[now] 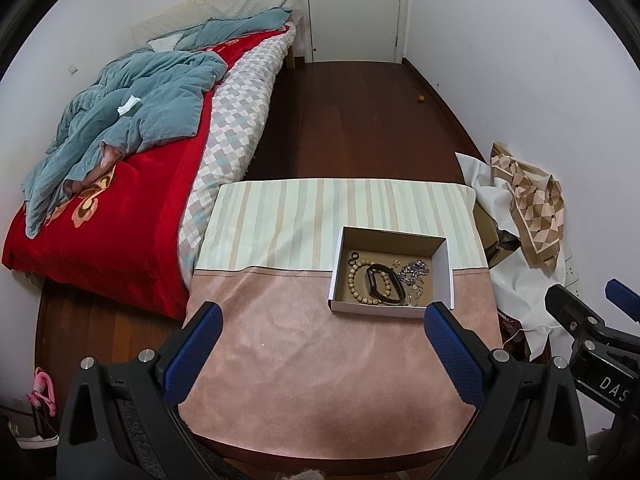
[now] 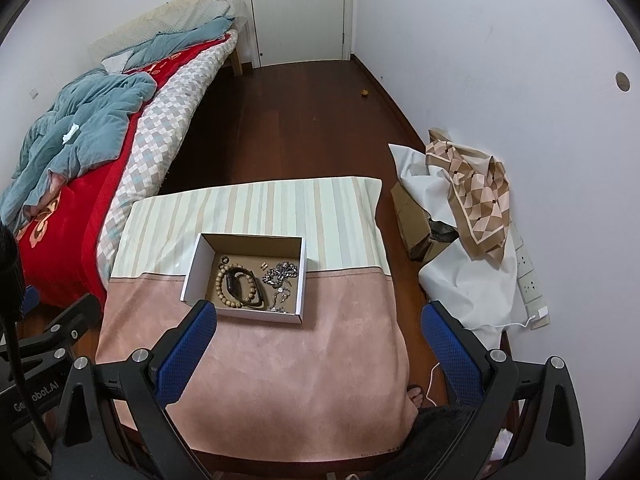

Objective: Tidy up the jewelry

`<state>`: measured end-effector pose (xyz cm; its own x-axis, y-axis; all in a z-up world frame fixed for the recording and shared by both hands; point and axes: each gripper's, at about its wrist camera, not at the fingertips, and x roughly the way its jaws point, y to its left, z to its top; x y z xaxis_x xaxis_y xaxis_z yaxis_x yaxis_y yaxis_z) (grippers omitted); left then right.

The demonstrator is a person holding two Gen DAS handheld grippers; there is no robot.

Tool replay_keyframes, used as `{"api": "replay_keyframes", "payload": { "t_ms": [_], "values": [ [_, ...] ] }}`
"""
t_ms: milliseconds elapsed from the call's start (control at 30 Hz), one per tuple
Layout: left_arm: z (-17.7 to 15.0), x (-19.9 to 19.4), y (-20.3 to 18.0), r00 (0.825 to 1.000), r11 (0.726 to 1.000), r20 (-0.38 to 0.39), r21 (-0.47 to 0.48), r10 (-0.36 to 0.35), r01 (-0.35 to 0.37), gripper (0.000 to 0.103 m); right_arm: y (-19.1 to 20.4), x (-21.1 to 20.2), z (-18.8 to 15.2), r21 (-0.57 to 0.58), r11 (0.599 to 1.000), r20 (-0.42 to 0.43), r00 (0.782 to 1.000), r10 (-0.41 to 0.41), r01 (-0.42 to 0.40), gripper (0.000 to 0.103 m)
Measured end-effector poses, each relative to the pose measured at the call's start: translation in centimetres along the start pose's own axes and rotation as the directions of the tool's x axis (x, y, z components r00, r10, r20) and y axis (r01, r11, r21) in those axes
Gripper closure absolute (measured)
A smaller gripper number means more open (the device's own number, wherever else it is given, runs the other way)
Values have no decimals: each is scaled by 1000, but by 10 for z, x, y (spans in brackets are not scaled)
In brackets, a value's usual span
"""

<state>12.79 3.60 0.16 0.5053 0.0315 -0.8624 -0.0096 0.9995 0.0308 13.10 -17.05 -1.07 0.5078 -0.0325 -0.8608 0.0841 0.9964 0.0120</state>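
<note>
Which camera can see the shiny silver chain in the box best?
The right wrist view: the silver chain lies nearer the picture's middle, its links and dangling end clear. In the left wrist view the chain is also visible, but tucked against the box's right wall.

Bed (image 1: pixel 132 216): we see it along the left wall, under a red blanket (image 1: pixel 120 248) with a floral pattern.
Quilt (image 1: pixel 132 112): blue-grey and rumpled, it lies on top of the red blanket.
Checked mattress cover (image 1: pixel 236 120): we see it run down the bed's near edge.
Door (image 1: pixel 354 4): white and closed, at the far end of the room.
Floor (image 1: pixel 352 120): dark wooden boards.
Patterned scarf (image 2: pixel 472 196): we find it draped over white cloth (image 2: pixel 472 288) by the right wall.
Cardboard box (image 2: pixel 412 220): brown, partly under that cloth.
Power strip (image 2: pixel 530 276): white, against the wall.
Bare foot (image 2: pixel 416 394): at the bench's near right corner.
</note>
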Motion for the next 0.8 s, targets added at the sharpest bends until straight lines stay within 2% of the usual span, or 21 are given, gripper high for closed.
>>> {"api": "replay_keyframes", "payload": {
  "t_ms": [800],
  "values": [
    [-3,1,1,1000,1000,4,-3,11,-11,0,0,1,-2,-5,1000,-5,1000,-2,1,0]
  ]
}}
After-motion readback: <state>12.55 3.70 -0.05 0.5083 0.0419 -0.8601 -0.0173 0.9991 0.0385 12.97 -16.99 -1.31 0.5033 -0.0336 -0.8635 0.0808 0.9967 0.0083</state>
